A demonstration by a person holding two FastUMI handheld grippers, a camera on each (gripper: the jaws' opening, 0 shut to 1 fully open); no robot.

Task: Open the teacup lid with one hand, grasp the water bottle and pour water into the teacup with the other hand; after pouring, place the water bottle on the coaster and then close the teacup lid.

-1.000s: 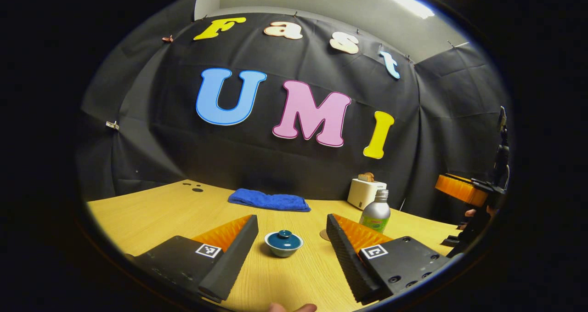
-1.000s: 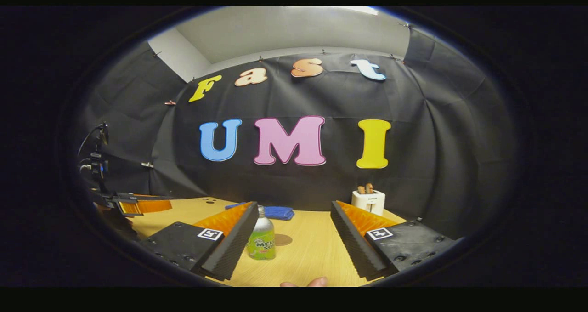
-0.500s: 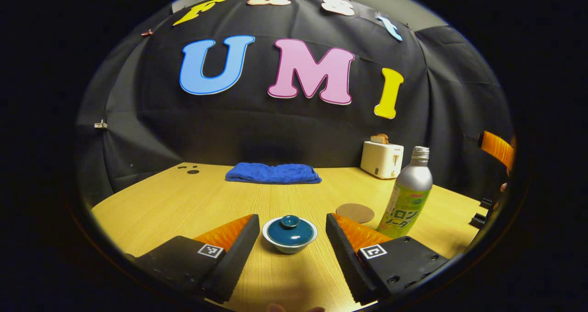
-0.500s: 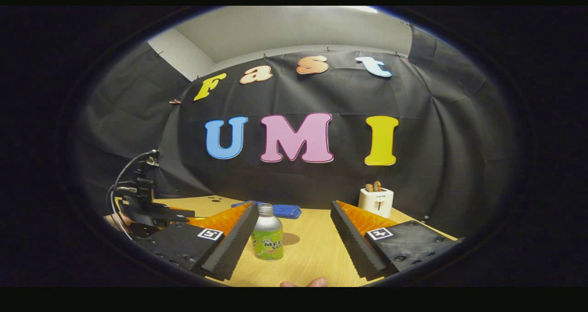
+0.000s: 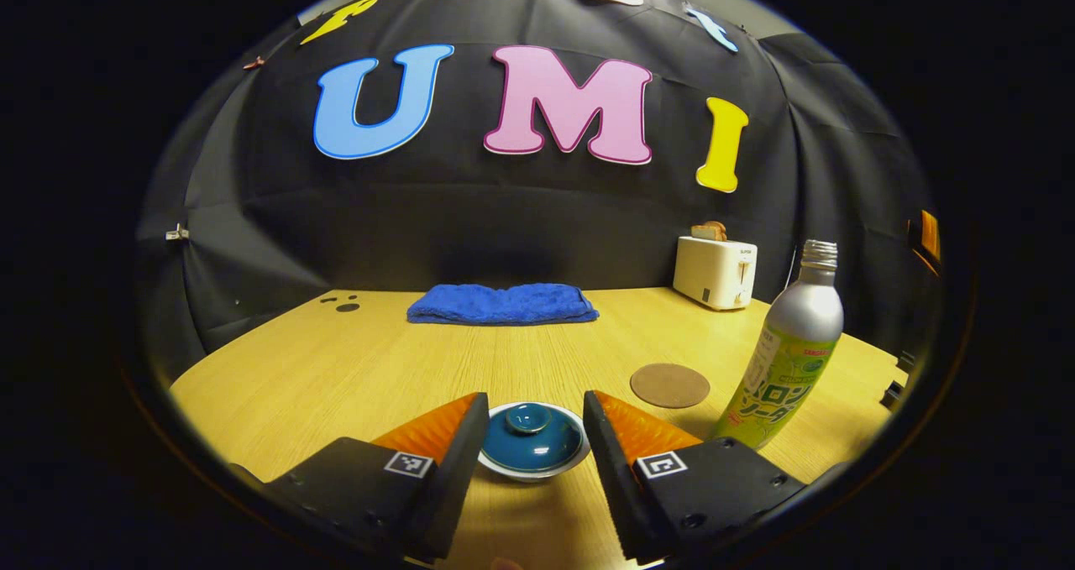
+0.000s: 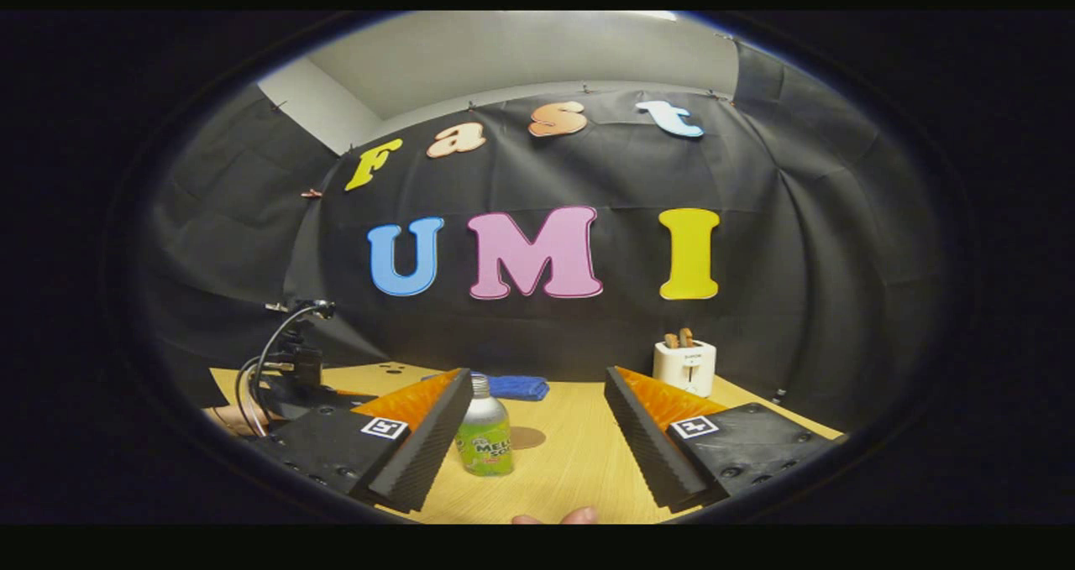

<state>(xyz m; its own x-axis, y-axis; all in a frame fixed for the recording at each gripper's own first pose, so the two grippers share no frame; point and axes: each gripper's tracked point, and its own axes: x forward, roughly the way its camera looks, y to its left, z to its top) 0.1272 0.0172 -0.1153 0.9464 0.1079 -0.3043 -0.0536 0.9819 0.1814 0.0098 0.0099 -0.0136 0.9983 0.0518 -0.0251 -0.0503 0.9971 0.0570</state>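
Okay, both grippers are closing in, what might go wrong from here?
1. The left gripper straddles the whole teacup, not just the lid knob; closing there may push the cup instead of lifting the lid.
2. The bottle sits close to the right gripper's left finger, off centre, so it may get knocked over.

Each of my left fingers point(image 5: 437, 444) carries a square black-and-white coded tag point(image 5: 408, 464) that shows a pattern and no letters. My right fingers point(image 6: 420, 444) carry matching tags point(image 6: 384, 427). The water bottle point(image 5: 789, 343), beyond and to the right of my left fingers, wears a green label with printed lettering. The toaster point(image 5: 715, 272), far ahead, bears a mark too small to read.
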